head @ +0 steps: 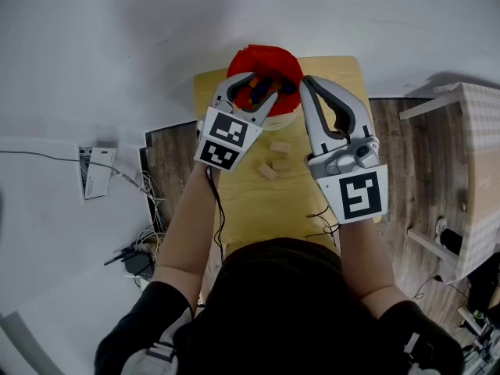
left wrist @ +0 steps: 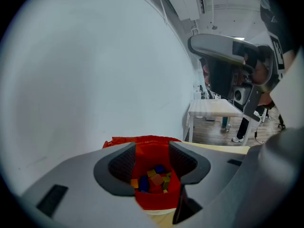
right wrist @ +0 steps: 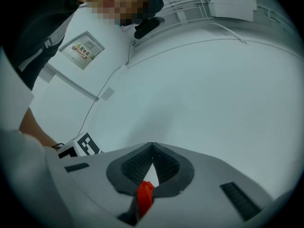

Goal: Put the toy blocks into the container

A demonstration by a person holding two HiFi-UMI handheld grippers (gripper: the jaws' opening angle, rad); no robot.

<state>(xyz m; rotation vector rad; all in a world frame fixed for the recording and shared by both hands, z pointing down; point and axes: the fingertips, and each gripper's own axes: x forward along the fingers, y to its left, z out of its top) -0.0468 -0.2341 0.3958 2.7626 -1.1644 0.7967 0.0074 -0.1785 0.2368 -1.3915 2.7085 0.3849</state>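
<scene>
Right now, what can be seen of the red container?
The red container looks like soft, crumpled red fabric over a pale round base, standing upright at the far end of the wooden table. Inside lie coloured blocks: blue, orange, yellow, green. The left gripper hangs open above its mouth; contact cannot be told.

The red container (head: 266, 57) is matt, crumpled cloth; table (head: 258, 209): pale, smooth wood; loose blocks (head: 268, 170): bare wood; left gripper (left wrist: 152, 146): smooth grey plastic shell, dark ribbed pads (left wrist: 121, 164); floor (head: 414, 155) at right: dark wood planks.
</scene>
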